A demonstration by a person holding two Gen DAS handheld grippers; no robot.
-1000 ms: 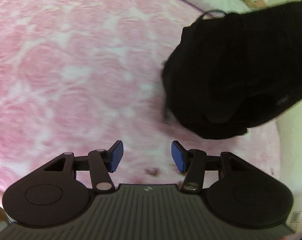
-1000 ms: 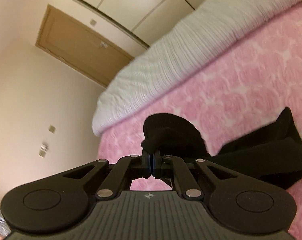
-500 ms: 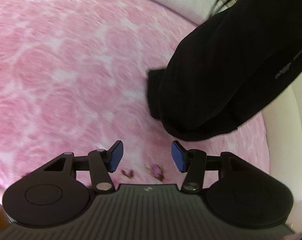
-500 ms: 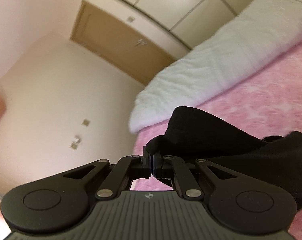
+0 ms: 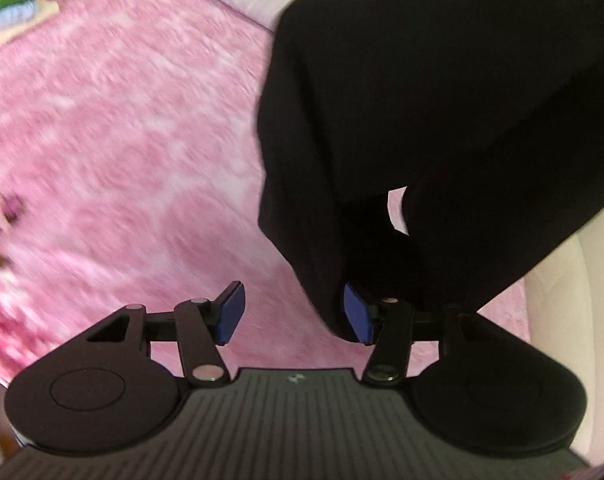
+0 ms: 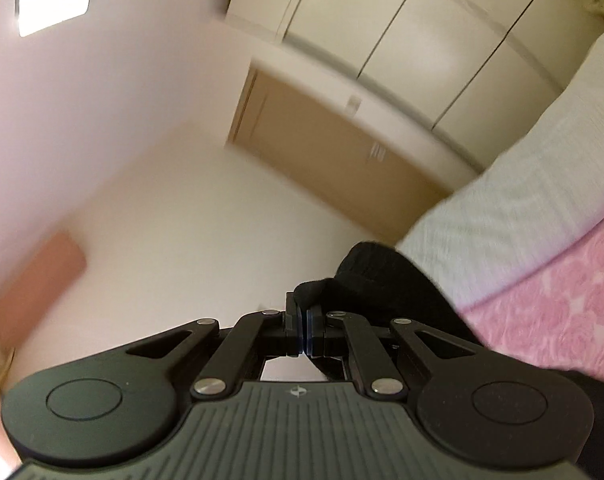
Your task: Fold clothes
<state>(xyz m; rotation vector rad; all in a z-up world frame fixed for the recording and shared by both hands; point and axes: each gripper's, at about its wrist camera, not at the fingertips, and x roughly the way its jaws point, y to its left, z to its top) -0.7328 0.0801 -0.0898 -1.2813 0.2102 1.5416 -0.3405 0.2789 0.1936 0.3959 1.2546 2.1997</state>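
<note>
A black garment [image 5: 442, 112] hangs above the pink rose-patterned bed cover [image 5: 122, 152] in the left wrist view. Its lower edge drapes over the right finger of my left gripper [image 5: 294, 314], which is open with blue pads; nothing sits between the pads. In the right wrist view my right gripper [image 6: 304, 330] is shut on a bunched edge of the same black garment [image 6: 382, 284] and holds it up in the air, tilted toward the wall and ceiling.
A stack of folded clothes [image 5: 10, 4] with a green piece on top lies at the far left of the bed. A white ribbed duvet [image 6: 534, 216] lies along the bed's far side. A wooden door [image 6: 326, 148] and wardrobe doors [image 6: 434, 52] stand behind.
My right gripper has lifted the black garment higher and tilted up toward the ceiling. The garment has come much closer to my left gripper and now drapes over its right finger.
</note>
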